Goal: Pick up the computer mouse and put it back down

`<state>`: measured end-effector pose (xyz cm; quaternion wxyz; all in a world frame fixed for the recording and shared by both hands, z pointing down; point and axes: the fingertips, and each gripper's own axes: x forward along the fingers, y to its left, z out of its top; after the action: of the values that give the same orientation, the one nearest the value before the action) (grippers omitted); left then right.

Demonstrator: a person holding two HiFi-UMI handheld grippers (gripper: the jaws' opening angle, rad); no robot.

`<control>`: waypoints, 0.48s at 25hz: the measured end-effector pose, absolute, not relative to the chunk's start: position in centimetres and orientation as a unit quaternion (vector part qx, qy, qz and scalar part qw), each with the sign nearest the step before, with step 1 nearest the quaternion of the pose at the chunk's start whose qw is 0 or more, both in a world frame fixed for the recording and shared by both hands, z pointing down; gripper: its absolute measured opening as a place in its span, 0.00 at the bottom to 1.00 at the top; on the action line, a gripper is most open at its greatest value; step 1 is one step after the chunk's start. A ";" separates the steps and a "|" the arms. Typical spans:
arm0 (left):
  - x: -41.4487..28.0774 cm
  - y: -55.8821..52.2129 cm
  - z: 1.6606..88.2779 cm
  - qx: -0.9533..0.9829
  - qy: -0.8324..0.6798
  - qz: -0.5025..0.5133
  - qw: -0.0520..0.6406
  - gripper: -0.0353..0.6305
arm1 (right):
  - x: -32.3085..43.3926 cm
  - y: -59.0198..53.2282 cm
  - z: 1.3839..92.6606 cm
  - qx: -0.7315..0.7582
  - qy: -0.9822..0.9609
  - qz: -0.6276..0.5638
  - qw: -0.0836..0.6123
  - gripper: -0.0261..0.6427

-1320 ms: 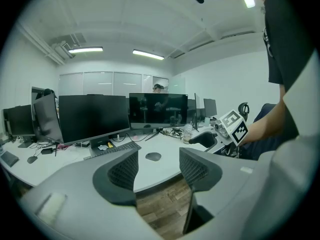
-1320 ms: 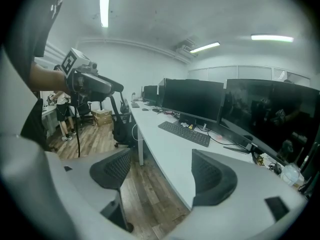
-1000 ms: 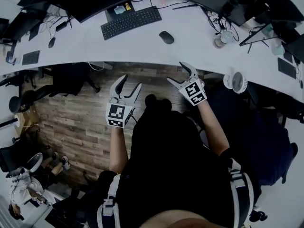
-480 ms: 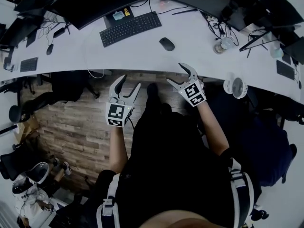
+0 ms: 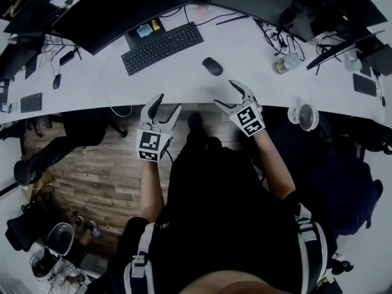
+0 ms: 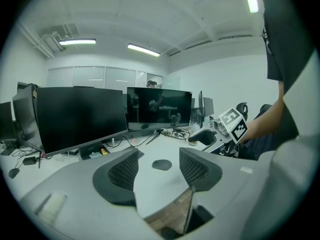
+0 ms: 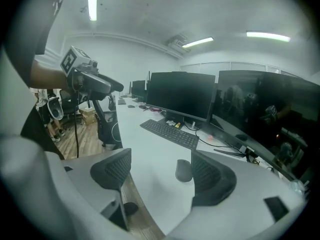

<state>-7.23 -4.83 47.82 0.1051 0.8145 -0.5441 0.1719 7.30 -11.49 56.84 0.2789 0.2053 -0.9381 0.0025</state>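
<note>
A dark computer mouse [image 5: 212, 66] lies on the white desk [image 5: 184, 81], right of a black keyboard [image 5: 162, 47]. My right gripper [image 5: 231, 97] hovers open at the desk's front edge, a little short of the mouse and to its right. My left gripper [image 5: 162, 107] is open too, over the floor just off the desk edge, left of the mouse. In the left gripper view the mouse [image 6: 162, 164] shows between the open jaws, far off. The right gripper view has the mouse [image 7: 183, 170] close to the right jaw, with the keyboard [image 7: 169, 133] behind it.
Dark monitors [image 5: 128, 5] stand behind the keyboard. Cables and a glass jar [image 5: 283, 63] sit at the right of the desk, a small white fan [image 5: 305, 116] near its front edge. Office chairs [image 5: 86, 121] stand on the wooden floor [image 5: 92, 170] to the left.
Both grippers have stayed open and edged slightly toward the desk; the head camera has shifted, so the desk shows lower and nearer the grippers.
</note>
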 end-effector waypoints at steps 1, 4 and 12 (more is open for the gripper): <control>-7.4 -5.5 47.9 0.817 -0.540 0.172 0.106 0.44 | 7.2 -12.0 56.9 0.209 -0.937 0.003 0.281 0.60; -8.0 -7.4 48.3 0.826 -0.525 0.173 0.107 0.44 | 6.7 -13.6 57.2 0.220 -0.933 0.008 0.286 0.60; -9.4 -12.4 49.0 0.859 -0.471 0.178 0.096 0.44 | 5.7 -16.6 60.0 0.264 -0.915 0.033 0.305 0.60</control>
<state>-9.37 -12.41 49.01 0.0959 0.8586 -0.4709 0.1784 5.71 -16.64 59.99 0.3051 0.2635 -0.9145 0.0326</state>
